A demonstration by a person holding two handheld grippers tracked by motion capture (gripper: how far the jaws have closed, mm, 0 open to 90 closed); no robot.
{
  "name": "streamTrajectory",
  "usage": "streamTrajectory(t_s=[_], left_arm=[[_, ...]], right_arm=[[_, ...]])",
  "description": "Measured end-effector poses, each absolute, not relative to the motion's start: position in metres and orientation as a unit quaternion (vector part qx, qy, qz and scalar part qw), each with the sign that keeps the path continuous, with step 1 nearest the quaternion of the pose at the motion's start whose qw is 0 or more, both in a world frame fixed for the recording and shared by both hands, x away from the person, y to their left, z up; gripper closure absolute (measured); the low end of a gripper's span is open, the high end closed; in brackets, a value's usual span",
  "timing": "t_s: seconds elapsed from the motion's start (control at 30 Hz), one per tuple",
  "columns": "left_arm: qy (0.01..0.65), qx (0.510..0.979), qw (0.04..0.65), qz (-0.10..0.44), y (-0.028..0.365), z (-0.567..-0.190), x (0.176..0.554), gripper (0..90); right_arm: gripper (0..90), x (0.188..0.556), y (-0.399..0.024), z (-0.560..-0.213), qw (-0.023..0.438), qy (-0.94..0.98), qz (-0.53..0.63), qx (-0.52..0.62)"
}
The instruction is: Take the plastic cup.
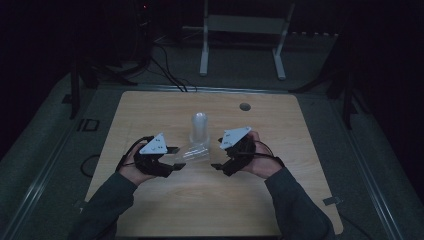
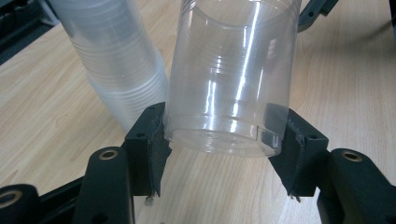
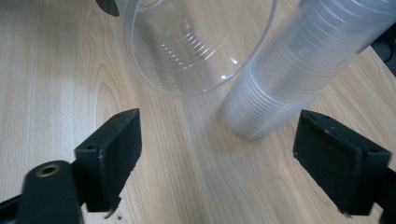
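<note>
Clear plastic cup (image 2: 231, 74) lies sideways in the left gripper (image 1: 167, 157), jaws clamped on its base end, held over the worktop (image 1: 150, 210) middle, mouth toward the right gripper (image 1: 220, 162). Right jaws stand wide w/ nothing between them. Cup stack (image 1: 200, 127) stands upright just behind, toward the far edge. Cup looks light, thin-walled, slick, prob. crushes easily; grip gently near the stiffer rim or base, not mid-wall.

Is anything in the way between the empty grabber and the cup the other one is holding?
Nothing visible. The right gripper is open over bare table, and the clear cup, held by the left gripper, lies straight ahead. The cup stack stands beside it.
</note>
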State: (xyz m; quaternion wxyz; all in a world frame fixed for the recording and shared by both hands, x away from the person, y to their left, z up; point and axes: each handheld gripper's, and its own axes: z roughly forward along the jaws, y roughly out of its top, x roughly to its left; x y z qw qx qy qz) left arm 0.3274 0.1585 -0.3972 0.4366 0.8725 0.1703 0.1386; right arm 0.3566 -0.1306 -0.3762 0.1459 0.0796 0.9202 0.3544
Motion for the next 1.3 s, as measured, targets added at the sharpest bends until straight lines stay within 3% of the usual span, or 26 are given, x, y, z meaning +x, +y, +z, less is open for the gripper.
streamTrajectory(t_s=[1.3], left_arm=[[0.185, 0.837, 0.495, 0.138, 0.163, -0.396, 0.327, 41.9]], right_arm=[[18.1, 0.355, -0.14, -0.386, 0.103, 0.855, 0.489, 0.14]])
